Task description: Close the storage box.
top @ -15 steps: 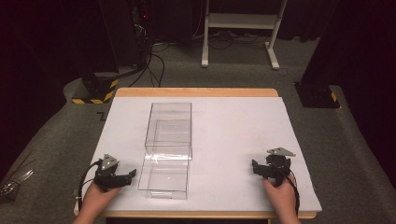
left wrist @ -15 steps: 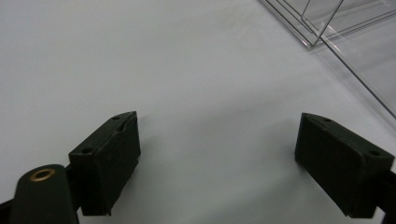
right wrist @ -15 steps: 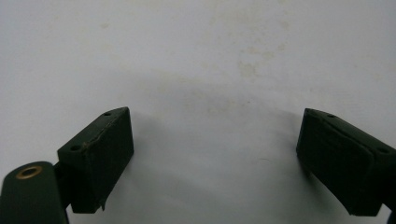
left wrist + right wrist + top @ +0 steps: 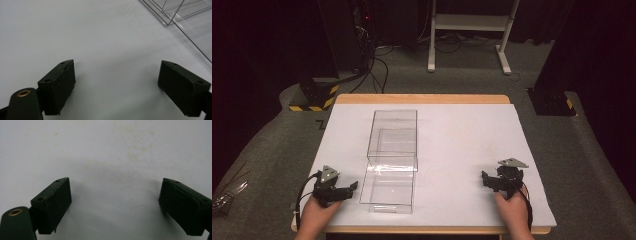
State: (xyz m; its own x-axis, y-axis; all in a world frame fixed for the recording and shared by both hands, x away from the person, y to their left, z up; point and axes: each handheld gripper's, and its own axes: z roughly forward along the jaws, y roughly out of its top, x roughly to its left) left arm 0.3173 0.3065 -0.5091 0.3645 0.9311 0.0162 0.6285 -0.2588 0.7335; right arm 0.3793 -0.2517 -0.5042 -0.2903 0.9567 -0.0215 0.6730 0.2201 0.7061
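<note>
A clear plastic box (image 4: 393, 135) lies on the white table cover, with its open lid (image 4: 388, 187) spread flat toward the front edge. My left gripper (image 4: 349, 189) rests near the front left, just left of that lid, and it is open with nothing between its jaws. In the left gripper view the box's clear edge (image 4: 175, 17) crosses the upper right, beyond the left gripper (image 4: 116, 85). My right gripper (image 4: 486, 180) sits low at the front right, open and empty. In the right gripper view the right gripper (image 4: 115, 205) looks along bare white cover.
The white cover (image 4: 462, 135) lies over a wooden table (image 4: 422, 99). Beyond the far edge are a white stand (image 4: 472, 25), cables on the floor (image 4: 377, 65) and a yellow-and-black striped base (image 4: 312, 102). Dark floor surrounds the table.
</note>
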